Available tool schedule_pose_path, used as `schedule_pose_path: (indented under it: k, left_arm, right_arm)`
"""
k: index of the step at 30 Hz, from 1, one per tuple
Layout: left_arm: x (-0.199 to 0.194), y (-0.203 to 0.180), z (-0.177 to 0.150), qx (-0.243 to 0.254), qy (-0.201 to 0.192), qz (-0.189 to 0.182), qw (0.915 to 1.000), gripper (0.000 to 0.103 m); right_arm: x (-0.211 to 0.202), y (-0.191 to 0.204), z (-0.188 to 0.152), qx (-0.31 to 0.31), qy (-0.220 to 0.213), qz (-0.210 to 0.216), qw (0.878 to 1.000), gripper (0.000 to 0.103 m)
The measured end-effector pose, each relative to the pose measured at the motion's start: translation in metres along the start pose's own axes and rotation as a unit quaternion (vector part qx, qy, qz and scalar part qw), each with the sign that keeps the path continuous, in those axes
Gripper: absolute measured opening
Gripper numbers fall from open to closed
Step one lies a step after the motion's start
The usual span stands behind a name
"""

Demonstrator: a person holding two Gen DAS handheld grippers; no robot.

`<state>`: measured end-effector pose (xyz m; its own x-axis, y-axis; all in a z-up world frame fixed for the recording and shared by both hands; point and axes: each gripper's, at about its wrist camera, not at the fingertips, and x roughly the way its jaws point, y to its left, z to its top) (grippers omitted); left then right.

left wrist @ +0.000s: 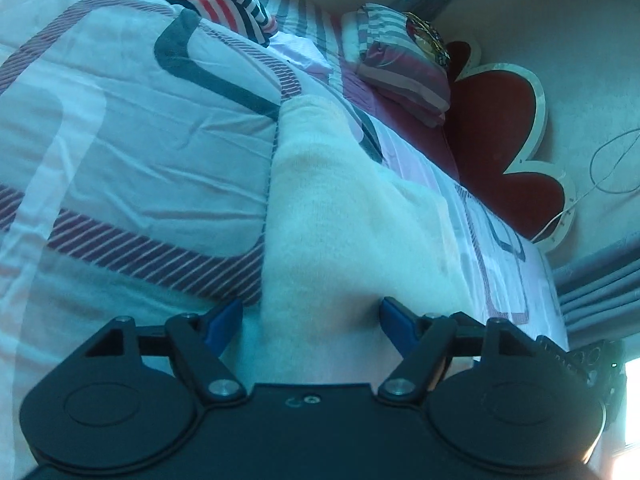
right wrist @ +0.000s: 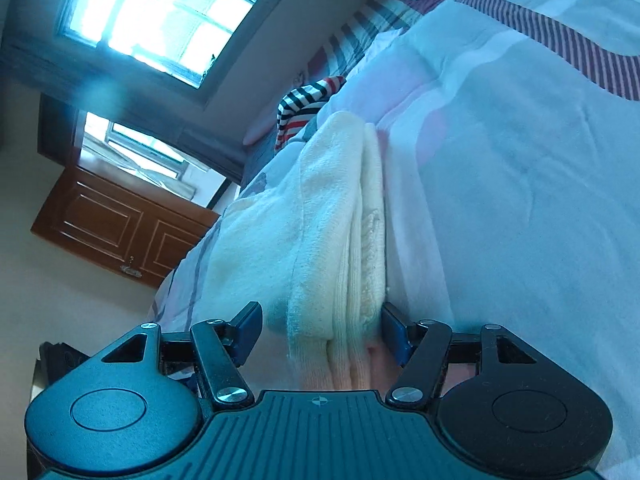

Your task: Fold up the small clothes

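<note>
A folded cream knit garment (left wrist: 340, 200) lies on the patterned duvet (left wrist: 120, 120), running away from my left gripper (left wrist: 312, 314). Its near end sits between the blue fingertips (left wrist: 228, 320), which stand apart from its left edge; this gripper is open. In the right wrist view the same garment (right wrist: 340, 220) shows as a stack of folded layers on the duvet (right wrist: 520, 160). My right gripper (right wrist: 322, 324) straddles the stack's near end, open, with a gap on the left side while the right pad is at the cloth. A striped red, white and dark garment (left wrist: 228, 4) (right wrist: 304, 108) lies crumpled farther along the bed.
A striped pillow (left wrist: 404, 64) lies at the head of the bed, by a red flower-shaped headboard panel (left wrist: 496, 132). A thin cable (left wrist: 616, 160) hangs on the wall and a grey curtain (left wrist: 600, 280) is nearby. A window (right wrist: 160, 12) and a wooden cabinet (right wrist: 112, 224) stand beyond the bed's edge.
</note>
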<state>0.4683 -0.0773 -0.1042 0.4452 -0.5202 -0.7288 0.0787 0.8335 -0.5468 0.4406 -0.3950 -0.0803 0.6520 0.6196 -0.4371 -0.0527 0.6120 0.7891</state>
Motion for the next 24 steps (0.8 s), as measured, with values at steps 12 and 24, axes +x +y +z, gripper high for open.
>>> schedule_pose_path:
  k: [12, 24]
  left_arm:
    - [-0.018, -0.088, -0.009, 0.199, -0.043, 0.134, 0.9699, 0.032]
    - [-0.102, -0.032, -0.01, 0.224, -0.077, 0.153, 0.9595, 0.031]
  right_arm:
    - [-0.002, 0.073, -0.029, -0.171, -0.028, -0.12, 0.978, 0.03]
    - [0.042, 0.164, -0.09, -0.221, -0.025, -0.114, 0.968, 0.03]
